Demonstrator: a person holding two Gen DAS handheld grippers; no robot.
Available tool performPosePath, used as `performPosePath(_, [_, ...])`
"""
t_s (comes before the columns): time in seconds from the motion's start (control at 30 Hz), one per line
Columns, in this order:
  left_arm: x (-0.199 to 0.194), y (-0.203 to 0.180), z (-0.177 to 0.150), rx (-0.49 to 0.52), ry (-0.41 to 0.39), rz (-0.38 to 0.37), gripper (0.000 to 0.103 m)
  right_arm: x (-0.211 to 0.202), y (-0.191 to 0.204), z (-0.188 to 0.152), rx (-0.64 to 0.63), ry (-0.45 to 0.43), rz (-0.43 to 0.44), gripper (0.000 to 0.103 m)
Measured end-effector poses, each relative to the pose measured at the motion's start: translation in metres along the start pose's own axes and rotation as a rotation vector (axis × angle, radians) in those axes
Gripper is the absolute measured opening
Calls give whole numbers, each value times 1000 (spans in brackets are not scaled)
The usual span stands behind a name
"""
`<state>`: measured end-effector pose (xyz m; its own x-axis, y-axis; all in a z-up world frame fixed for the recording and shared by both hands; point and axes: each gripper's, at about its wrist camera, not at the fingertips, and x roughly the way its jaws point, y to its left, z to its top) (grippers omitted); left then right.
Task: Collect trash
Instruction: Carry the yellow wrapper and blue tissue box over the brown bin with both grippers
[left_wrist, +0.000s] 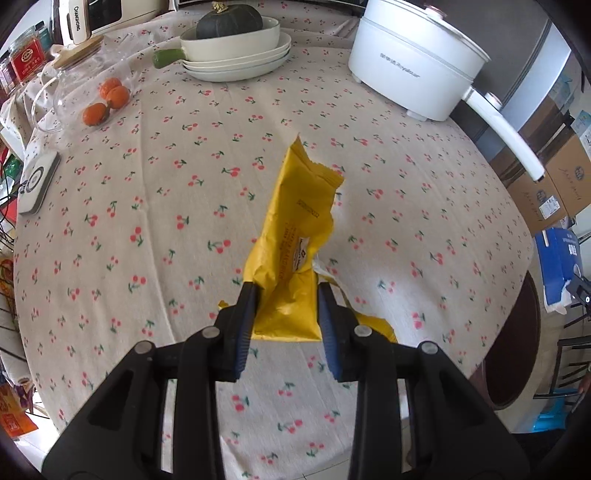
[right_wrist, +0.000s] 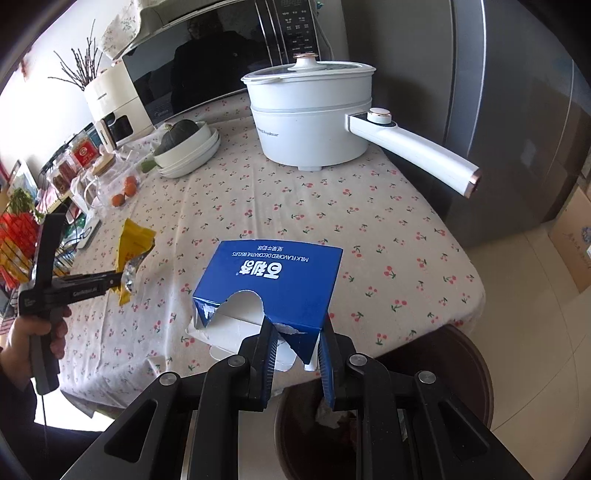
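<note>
Bin (right_wrist: 476, 373) mostly hidden behind jaws; its contents too dark to ID.

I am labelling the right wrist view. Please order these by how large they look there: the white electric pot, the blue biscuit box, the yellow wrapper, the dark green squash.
1. white electric pot and blue biscuit box: similar; the box is nearer, so unsure
2. yellow wrapper
3. dark green squash

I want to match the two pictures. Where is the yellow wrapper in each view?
Left wrist view: yellow wrapper at centre, clamped in the left gripper.
Right wrist view: at the left edge, above the tablecloth, in that same gripper.
Shared landmark: the white electric pot at the table's far side.
</note>
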<state>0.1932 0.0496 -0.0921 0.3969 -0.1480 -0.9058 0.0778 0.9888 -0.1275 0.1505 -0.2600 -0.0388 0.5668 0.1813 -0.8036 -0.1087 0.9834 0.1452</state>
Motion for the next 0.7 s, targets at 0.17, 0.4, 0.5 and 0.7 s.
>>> performPosePath(0.17, [-24, -14, -27, -2, -19, -58, 35, -22, -7, -20, 36, -17, -12, 21])
performPosePath(0.4, [-46, -43, -54, -8, -30, -177, 35, -43, -23, -56, 96, -6, -49, 21])
performPosePath(0.5, [-51, -62, -64, 26, -37, -195, 35, -51, -29, -70, 105, -9, -69, 21])
performPosePath(0.7, [-53, -106, -77, 119, -34, -228, 35, -66, -55, -96, 154, -9, -100, 21])
